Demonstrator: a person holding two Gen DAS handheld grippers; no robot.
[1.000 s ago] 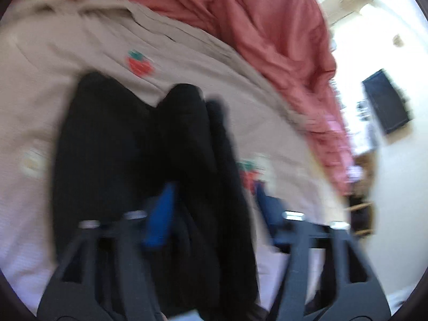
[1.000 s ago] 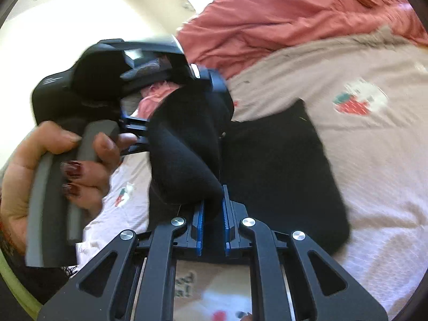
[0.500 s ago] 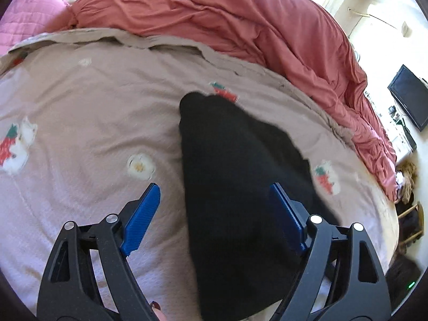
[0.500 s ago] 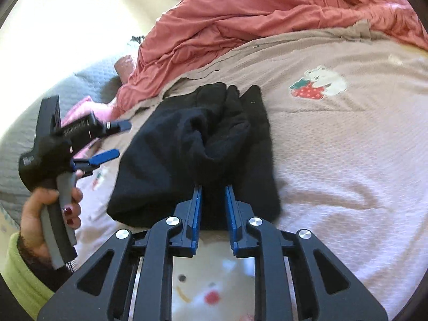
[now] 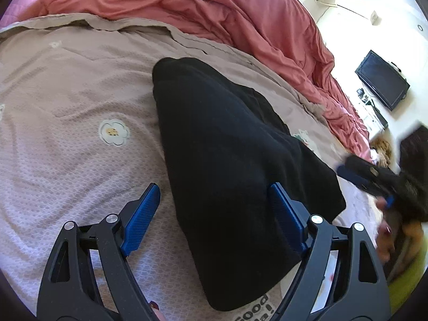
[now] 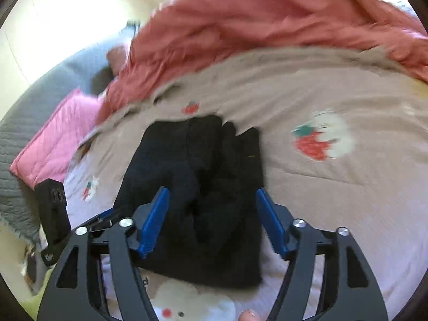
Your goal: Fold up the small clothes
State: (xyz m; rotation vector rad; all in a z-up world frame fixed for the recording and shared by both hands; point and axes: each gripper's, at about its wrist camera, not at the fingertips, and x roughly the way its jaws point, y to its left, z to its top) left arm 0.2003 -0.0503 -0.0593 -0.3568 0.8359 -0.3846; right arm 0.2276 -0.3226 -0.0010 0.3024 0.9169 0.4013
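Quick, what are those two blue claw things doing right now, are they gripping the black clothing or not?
Left gripper: open, holding nothing, above the black garment.
Right gripper: open, holding nothing; the garment lies folded on the bedspread.

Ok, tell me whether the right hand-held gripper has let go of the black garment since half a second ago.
Yes. The right hand-held gripper was shut on the black garment; its jaws now stand wide open over it on the strawberry-print bedspread.

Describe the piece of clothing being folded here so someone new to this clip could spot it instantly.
Start at the bed, where a beige bedspread printed with strawberries and flowers lies below a rumpled red duvet. In the middle of that bedspread lies a folded black garment. It is the only dark, unpatterned cloth on the bed.
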